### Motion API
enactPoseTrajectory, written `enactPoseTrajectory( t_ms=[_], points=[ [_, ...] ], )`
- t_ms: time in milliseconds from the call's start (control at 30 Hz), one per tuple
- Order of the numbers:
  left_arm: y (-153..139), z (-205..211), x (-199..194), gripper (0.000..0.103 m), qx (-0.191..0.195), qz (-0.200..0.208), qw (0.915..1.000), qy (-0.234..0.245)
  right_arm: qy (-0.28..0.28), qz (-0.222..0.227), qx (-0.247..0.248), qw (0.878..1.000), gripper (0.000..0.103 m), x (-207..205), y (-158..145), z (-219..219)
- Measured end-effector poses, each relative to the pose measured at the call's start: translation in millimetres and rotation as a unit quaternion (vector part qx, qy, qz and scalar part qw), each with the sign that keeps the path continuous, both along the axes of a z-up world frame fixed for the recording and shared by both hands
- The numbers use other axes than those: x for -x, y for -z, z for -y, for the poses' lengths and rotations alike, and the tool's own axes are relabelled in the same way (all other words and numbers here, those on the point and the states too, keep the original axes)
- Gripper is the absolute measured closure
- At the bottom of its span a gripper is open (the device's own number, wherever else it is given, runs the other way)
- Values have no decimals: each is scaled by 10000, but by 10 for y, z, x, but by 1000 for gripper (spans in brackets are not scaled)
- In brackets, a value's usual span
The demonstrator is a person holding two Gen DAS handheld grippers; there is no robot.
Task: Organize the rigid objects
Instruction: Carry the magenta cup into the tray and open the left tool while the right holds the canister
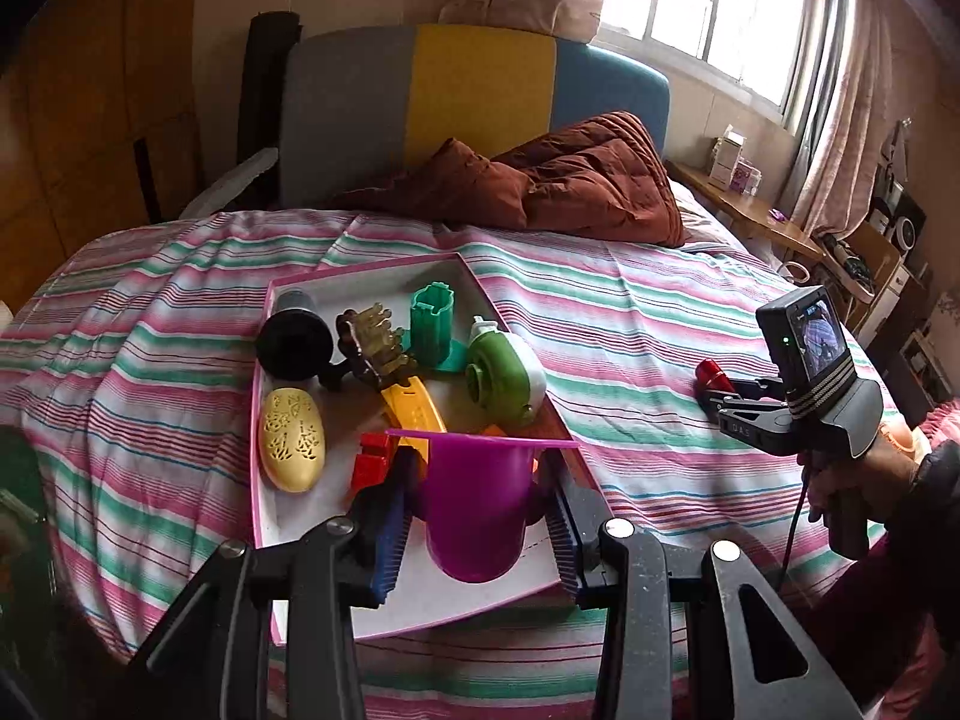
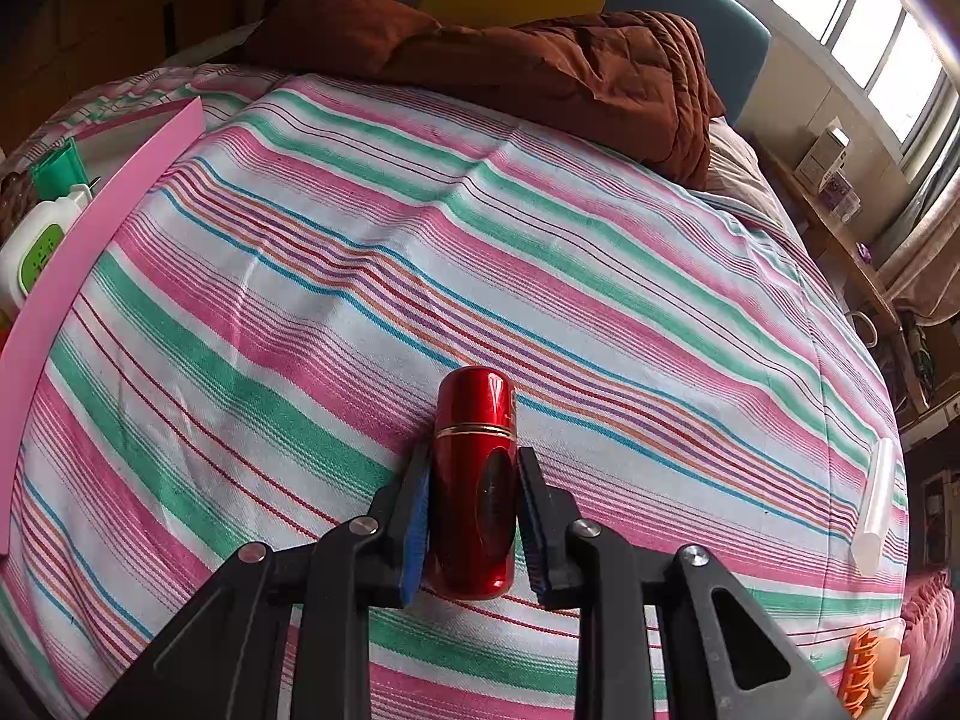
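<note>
My left gripper (image 1: 477, 474) is shut on a purple cup (image 1: 474, 522), holding it by its wide flat rim over the near end of a pink-walled white tray (image 1: 420, 600). The tray lies on the striped bed and holds a black cylinder (image 1: 294, 342), a yellow perforated oval case (image 1: 291, 438), a brown and yellow comb piece (image 1: 372, 342), a green cylinder (image 1: 431, 324), a green and white bottle (image 1: 507, 378), an orange curved piece (image 1: 414, 414) and a red block (image 1: 372, 462). My right gripper (image 2: 474, 456) is shut on a red metal cylinder (image 2: 474, 408) low over the bedsheet, right of the tray's wall (image 2: 78, 252).
A brown quilt (image 1: 570, 186) lies at the head of the bed, in front of a grey, yellow and blue headboard (image 1: 480, 90). A white tube (image 2: 876, 504) lies near the bed's right edge, with an orange object (image 2: 864, 678) below it. A cluttered wooden shelf (image 1: 750, 210) runs under the window.
</note>
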State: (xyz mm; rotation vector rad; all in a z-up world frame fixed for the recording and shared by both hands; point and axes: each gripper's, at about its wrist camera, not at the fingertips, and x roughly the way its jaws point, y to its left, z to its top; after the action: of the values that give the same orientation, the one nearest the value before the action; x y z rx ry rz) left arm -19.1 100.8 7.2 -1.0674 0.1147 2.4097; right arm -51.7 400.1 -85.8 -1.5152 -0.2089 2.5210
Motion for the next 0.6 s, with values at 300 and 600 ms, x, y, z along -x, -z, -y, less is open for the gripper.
enactPoseTrajectory(
  t_ms=[300, 600],
  points=[
    [74, 231, 43, 62, -12, 123, 9996, -254, -35, -30, -136, 9999, 77, -2, 9, 30],
    [139, 834, 151, 62, -299, 307, 9954, -851, -80, -22, -206, 9998, 77, 8, 12, 49]
  ],
)
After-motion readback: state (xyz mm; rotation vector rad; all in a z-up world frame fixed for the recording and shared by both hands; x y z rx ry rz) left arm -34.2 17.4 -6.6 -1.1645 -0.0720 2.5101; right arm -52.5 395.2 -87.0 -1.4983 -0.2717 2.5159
